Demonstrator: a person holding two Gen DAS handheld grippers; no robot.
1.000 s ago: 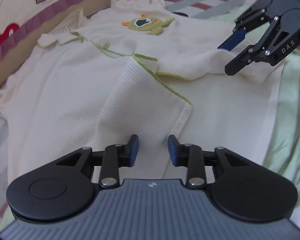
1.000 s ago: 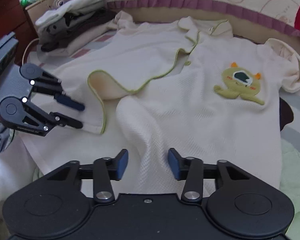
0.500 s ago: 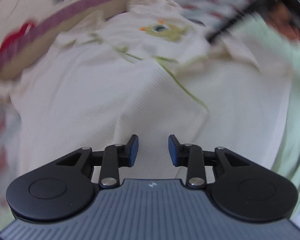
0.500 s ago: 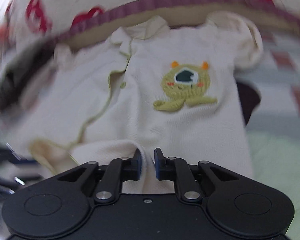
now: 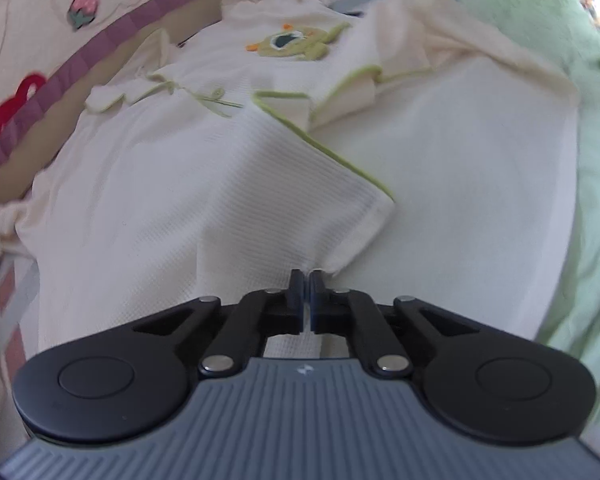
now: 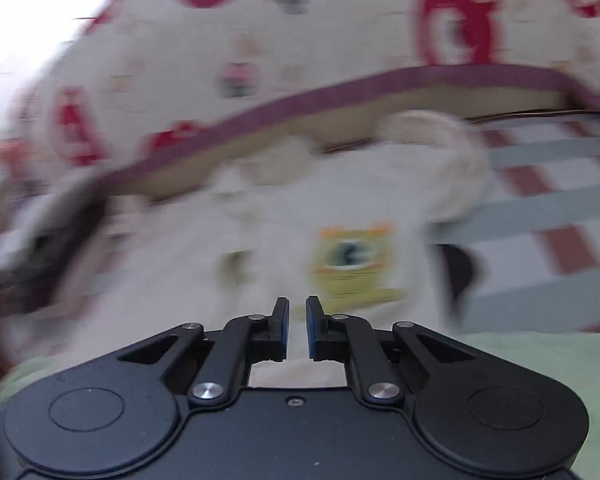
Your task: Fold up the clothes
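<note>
A cream waffle-knit garment (image 5: 180,184) with green piping and a green monster patch (image 5: 296,42) lies spread on the bed. My left gripper (image 5: 304,280) is shut on its near hem, and the cloth bunches at the pads. The garment's far right side is lifted and folded inward. The right wrist view is blurred. It shows the garment (image 6: 340,200) and its patch (image 6: 352,264) ahead. The jaws of my right gripper (image 6: 297,312) are closing to a narrow gap with cream cloth between the pads.
A green blanket (image 5: 592,160) lies along the right of the garment and under my right gripper (image 6: 540,360). A cream cushion with red prints and purple trim (image 5: 60,8) borders the far side. Striped sheet (image 6: 560,200) shows at right, and a blurred dark pile (image 6: 48,240) at left.
My left gripper has shut on the near hem. The right gripper has narrowed on the cloth, swung round and risen, and it has left the left wrist view. The garment's right side is now lifted.
</note>
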